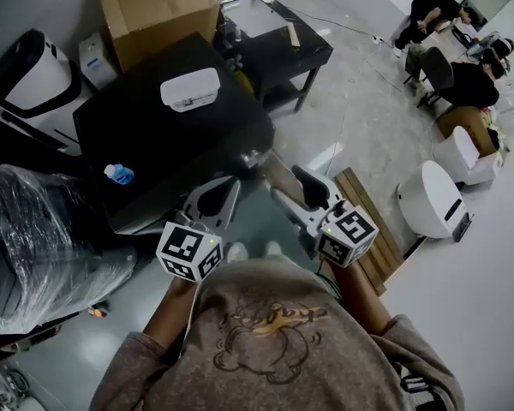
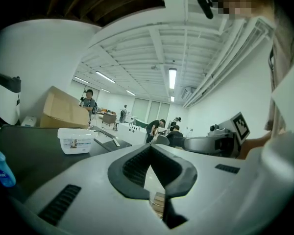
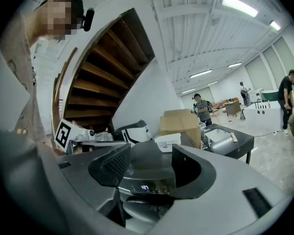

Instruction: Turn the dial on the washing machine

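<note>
Dark washing machine [image 1: 171, 135], dial [image 3: 143, 210] before right claw [image 3: 149, 168]

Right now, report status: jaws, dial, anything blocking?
Left gripper jaws shut, empty. Right gripper jaws open, facing washing machine lit panel; dial not gripped. White tub on top, not in the way.

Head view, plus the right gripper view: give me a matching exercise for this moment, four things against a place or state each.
Things:
1. cardboard box
2. white tub
3. blue bottle
4. right gripper

Places or states:
a. fingers apart, nothing held
b. at the left edge of the black top
c. near the middle of the black top
d. beyond the black top, farthest from the person

Pairs: 1-d, 2-c, 3-b, 4-a.
</note>
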Motion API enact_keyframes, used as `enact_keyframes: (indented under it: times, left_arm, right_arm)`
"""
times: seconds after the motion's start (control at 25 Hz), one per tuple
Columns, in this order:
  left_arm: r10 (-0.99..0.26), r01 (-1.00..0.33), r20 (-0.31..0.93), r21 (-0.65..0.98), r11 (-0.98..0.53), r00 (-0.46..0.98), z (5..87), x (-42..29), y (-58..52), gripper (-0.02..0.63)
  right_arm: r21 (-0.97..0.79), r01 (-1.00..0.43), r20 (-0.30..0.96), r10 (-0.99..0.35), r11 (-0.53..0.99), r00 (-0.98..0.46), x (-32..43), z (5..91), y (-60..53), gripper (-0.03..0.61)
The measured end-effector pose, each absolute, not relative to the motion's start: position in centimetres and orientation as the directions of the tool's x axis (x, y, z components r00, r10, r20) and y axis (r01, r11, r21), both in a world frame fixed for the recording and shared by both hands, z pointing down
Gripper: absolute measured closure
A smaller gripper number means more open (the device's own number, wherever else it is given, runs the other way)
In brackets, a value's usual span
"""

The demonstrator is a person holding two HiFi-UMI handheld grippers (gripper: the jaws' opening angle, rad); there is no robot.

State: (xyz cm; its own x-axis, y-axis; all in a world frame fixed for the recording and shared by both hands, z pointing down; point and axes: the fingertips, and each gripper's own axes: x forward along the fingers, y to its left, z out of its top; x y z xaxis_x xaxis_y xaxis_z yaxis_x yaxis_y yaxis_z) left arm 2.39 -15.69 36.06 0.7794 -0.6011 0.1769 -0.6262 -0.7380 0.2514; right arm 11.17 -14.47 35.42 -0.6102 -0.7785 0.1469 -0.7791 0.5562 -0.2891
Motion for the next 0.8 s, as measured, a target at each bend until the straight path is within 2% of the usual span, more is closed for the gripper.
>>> enact_keyframes:
  times: [0.16, 0.2, 0.28, 0.44, 0.8]
  left_arm:
    - [-0.618, -0.638, 0.161, 0.240, -0.732, 0.769, 35.9, 3.0, -15.4, 0.621]
    - [-0.624, -0.642, 0.155, 0.238, -0.729, 0.766, 36.0, 3.2, -15.4, 0.621]
    - [-0.637, -0.653, 0.149, 0.231, -0.721, 0.756, 36.3, 3.4, -15.5, 0.621]
    - [-0.659, -0.673, 0.143, 0.232, -0.703, 0.738, 36.8, 3.4, -15.0, 0.621]
    - [-0.704, -0.712, 0.134, 0.241, -0.660, 0.698, 38.5, 2.4, -15.6, 0.621]
  right_arm:
    - [-0.243, -0.776, 0.139, -0.771, 0.582, -0.621, 11.5, 35.2, -12.8, 0.328]
    - [-0.216, -0.778, 0.129, -0.773, 0.590, -0.621, 11.4, 35.1, -12.7, 0.358]
    - [-0.185, -0.777, 0.090, -0.777, 0.601, -0.623, 11.2, 34.9, -12.6, 0.477]
    - [-0.167, -0.791, 0.082, -0.792, 0.588, -0.606, 11.9, 35.5, -12.6, 0.570]
    - [-0.183, -0.827, 0.119, -0.823, 0.531, -0.555, 13.4, 39.2, -13.8, 0.577]
